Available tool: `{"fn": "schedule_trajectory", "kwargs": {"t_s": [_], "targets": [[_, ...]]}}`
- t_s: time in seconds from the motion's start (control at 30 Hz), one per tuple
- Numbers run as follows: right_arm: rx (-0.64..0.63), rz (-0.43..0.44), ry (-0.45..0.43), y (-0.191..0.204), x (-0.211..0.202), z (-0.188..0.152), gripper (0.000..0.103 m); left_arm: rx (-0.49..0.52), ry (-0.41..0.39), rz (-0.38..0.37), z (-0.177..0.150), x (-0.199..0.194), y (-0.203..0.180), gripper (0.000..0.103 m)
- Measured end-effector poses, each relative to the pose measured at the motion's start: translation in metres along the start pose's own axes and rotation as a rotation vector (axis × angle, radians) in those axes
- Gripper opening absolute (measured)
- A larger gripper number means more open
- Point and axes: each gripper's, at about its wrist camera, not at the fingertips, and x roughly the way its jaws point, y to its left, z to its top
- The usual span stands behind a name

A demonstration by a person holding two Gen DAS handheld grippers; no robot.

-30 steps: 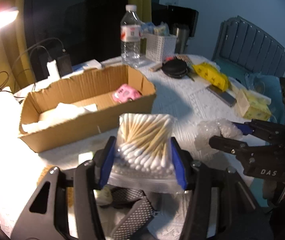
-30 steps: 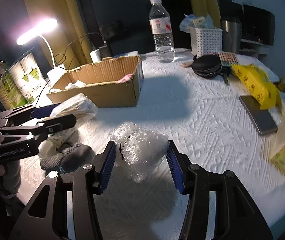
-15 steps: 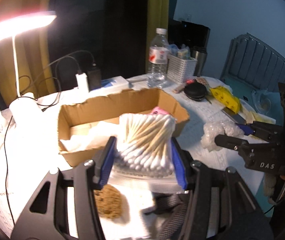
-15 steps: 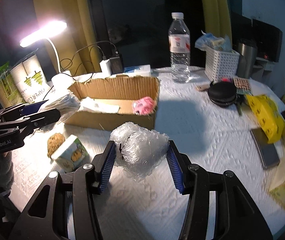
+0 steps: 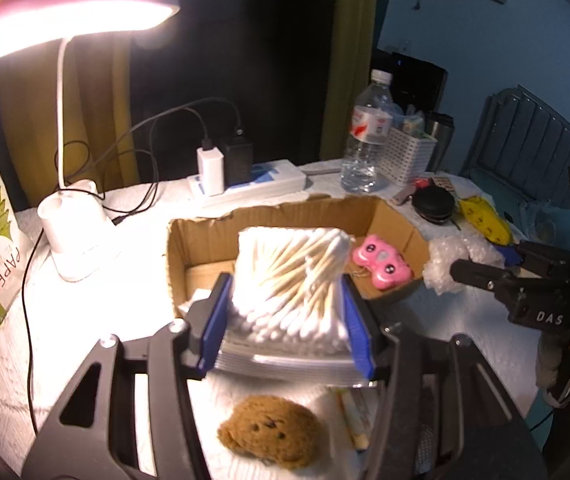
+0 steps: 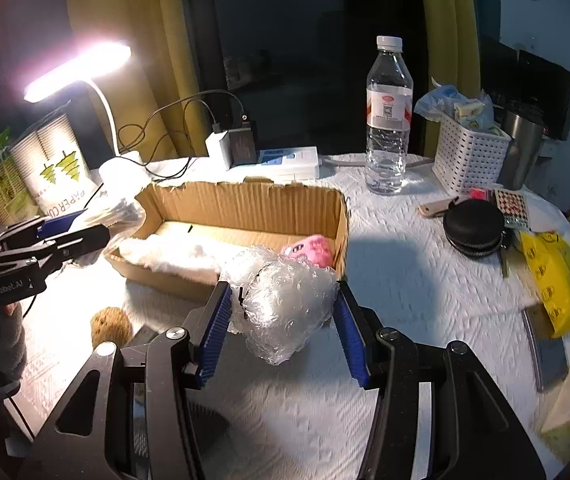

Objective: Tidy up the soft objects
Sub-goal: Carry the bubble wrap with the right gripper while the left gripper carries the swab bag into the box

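My left gripper [image 5: 287, 320] is shut on a clear bag of cotton swabs [image 5: 289, 276] and holds it above the near left end of the open cardboard box [image 5: 189, 248]. My right gripper [image 6: 283, 324] is shut on a wad of bubble wrap [image 6: 285, 304] just in front of the box's near wall [image 6: 173, 276]. A pink plush toy [image 5: 381, 262] lies in the box's right end, white padding [image 6: 173, 252] in its left end. A brown sponge [image 5: 273, 432] lies on the table below my left gripper.
A lit desk lamp [image 5: 73, 232] stands left of the box, a power strip with chargers [image 5: 241, 184] behind it. A water bottle [image 6: 389, 120], white basket [image 6: 469, 156], black case [image 6: 473, 228], yellow packet [image 6: 553, 280] and phone [image 6: 545, 356] lie to the right.
Both grippers have risen and moved toward the box with their loads. The left now hovers over the box's left end; the right is close to its near wall.
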Motion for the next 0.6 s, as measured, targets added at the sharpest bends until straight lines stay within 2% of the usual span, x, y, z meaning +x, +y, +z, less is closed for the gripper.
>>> {"fn": "schedule_trajectory", "kwargs": {"t_s": [0.27, 0.6], "targets": [[0.001, 0.01, 0.01, -0.004, 0.028, 0.019, 0.054, -0.035, 0.017, 0.01, 0.009, 0.028, 0.017, 0.053], [0.001, 0.037, 0.08, -0.003, 0.071, 0.025, 0.054, -0.083, 0.101, 0.01, 0.007, 0.064, 0.029, 0.055]]}}
